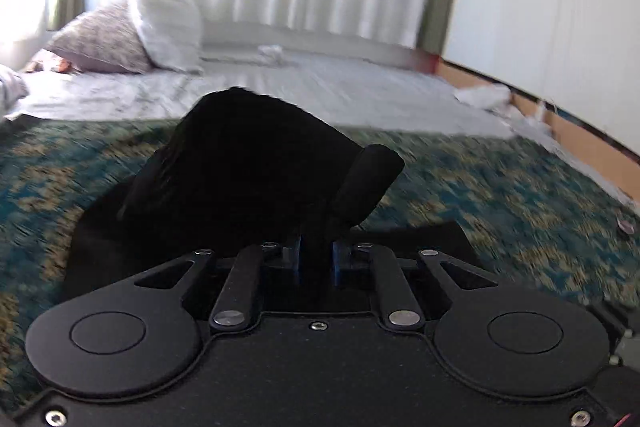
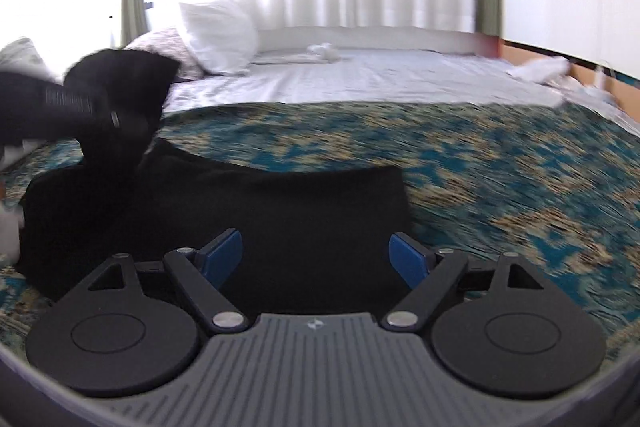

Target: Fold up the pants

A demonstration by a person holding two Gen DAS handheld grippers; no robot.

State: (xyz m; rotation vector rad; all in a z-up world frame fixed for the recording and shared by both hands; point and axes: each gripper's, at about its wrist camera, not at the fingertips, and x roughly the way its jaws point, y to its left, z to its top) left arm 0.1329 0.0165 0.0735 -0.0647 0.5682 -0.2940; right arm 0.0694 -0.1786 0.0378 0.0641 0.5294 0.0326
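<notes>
Pants: the black fabric pants point(image 2: 208, 211) lie on the teal-and-tan patterned bedspread point(image 2: 500, 179), toward its near left side, with one part lifted up in a bunch.

Left gripper: your left gripper point(image 1: 318, 259) has its blue pads pinched down narrow on a bunch of the black cloth, which humps up in front of its camera. From the right wrist it's the dark blurred shape raised over the bedspread's left side.

Right gripper: your right gripper point(image 2: 318, 255) is spread wide with nothing between its blue pads, hanging just over the flat part of the pants.

Progress: I'd guess you're mid-fold. The flat part already looks like a tidy rectangle with a straight right edge, and the lifted bit looks to be on its way over. Laying it down and squaring it off is what's left, I reckon.

Hard to see: the black cloth swallows every crease, so I can't count layers or tell waistband from hem. Both views are motion-blurred, and the pants' near edge is cut off behind the gripper bodies.

Background: white pillow point(image 2: 220, 35) and a white sheet point(image 2: 360, 75) at the bed's far end.
</notes>
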